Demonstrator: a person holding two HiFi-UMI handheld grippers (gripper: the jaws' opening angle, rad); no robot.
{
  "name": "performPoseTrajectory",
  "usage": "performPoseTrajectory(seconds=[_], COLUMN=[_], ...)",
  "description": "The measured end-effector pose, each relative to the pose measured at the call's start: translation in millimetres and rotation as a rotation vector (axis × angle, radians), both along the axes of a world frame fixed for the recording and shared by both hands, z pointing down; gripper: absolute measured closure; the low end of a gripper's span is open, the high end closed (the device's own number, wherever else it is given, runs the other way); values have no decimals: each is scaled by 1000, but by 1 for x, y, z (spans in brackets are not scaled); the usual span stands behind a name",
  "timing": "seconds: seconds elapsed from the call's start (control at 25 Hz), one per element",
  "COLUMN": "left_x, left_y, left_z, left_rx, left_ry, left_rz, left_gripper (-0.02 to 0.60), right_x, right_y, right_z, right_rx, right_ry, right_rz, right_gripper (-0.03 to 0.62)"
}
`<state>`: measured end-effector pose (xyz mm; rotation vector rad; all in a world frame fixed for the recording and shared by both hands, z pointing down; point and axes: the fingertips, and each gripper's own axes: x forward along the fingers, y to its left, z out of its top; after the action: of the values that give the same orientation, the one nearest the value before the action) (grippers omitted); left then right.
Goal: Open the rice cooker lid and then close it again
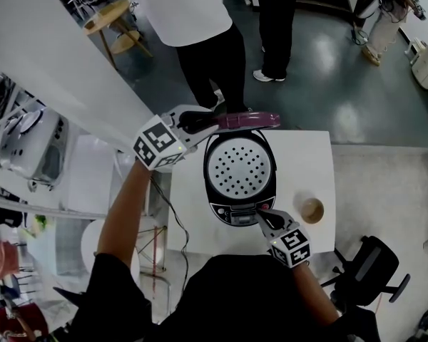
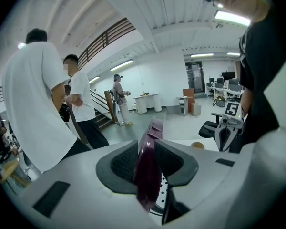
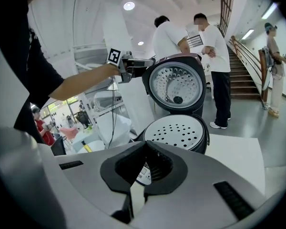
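Observation:
A black rice cooker [image 1: 232, 209] stands on a white table [image 1: 314, 155] with its maroon lid [image 1: 246, 120] raised upright at the back. A white perforated plate [image 1: 239, 168] covers the pot opening. My left gripper [image 1: 200, 123] is shut on the lid's rim, and the maroon lid edge [image 2: 150, 166] sits clamped between its dark pads [image 2: 123, 162]. My right gripper [image 1: 260, 214] is shut with nothing in it, its tips at the cooker's front control panel [image 1: 235, 214]. In the right gripper view the lid's metal inner face [image 3: 176, 85] rises behind the perforated plate [image 3: 177, 130].
A small tan cup [image 1: 312, 209] sits on the table right of the cooker. Two people in white shirts [image 1: 207, 20] stand just beyond the table's far edge. A black office chair [image 1: 367, 266] is at the lower right. A power cord [image 1: 172, 212] hangs off the table's left side.

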<state>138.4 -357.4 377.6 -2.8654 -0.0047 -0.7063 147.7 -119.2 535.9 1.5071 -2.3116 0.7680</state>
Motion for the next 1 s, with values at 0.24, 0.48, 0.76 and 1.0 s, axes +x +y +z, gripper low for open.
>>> performPoseTrajectory(seconds=[0.24,0.48,0.76,1.0], left_x=[-5,-10,-15,-21], left_y=[19,37,57,79], left_z=[5,12,23,40], left_rx=[10,19,46,81], left_ry=[-22,-38,-50,-92], left_rz=[35,53,60,86], left_gripper=[510,517,517,522], right_x=[-6,-6,-9,-17], right_y=[5,13,29,38], right_z=[-4,4,11,11], right_rx=[2,-8,-30,-21], right_ry=[-45,-32,-30,-27], right_rz=[32,59,103,134], right_gripper=[595,595,595,595])
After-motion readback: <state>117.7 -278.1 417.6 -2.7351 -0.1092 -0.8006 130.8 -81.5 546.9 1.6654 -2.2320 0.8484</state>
